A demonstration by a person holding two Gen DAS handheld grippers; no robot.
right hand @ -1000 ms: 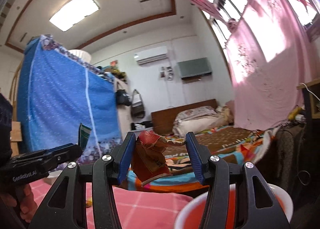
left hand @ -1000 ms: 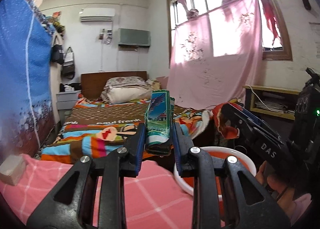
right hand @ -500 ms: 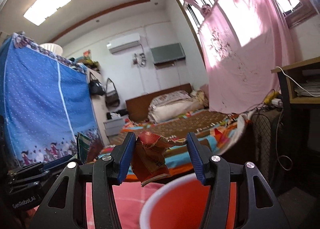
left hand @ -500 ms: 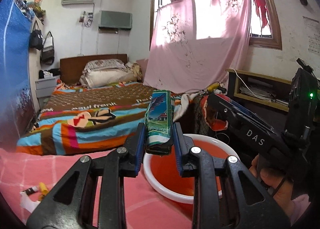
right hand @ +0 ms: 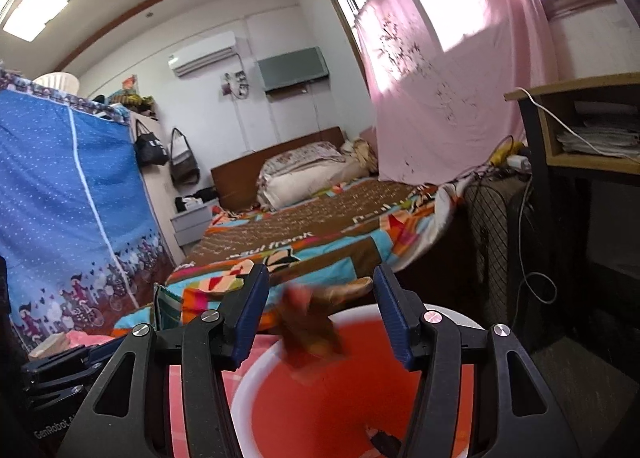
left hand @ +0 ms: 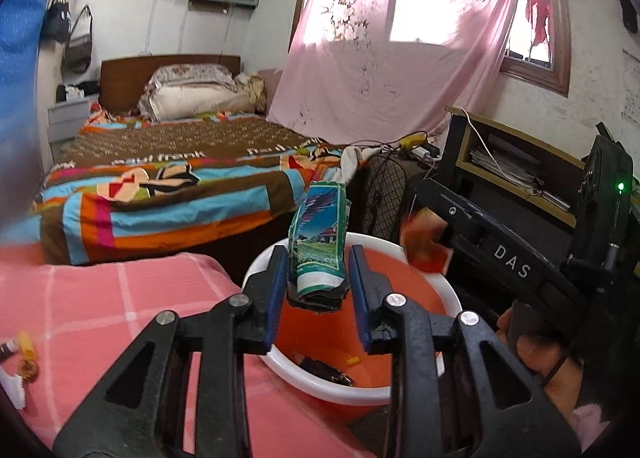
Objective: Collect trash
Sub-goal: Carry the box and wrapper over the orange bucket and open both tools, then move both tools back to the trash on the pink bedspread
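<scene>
Red basin (left hand: 404, 258) holds dark wrapper (left hand: 326, 368), yellow scrap (left hand: 352, 361); brown wrapper (right hand: 310, 332) above.

Left gripper (left hand: 318, 290): we tilt it downward, blue pads facing inward, jaws opening, a crumpled item standing between them.
Right gripper (right hand: 318, 314): we hold it nearly level, jaws opening, wider than our left, blurred scrap between the pads.
Right hand (left hand: 548, 362): our fingers wrap the handle.
</scene>
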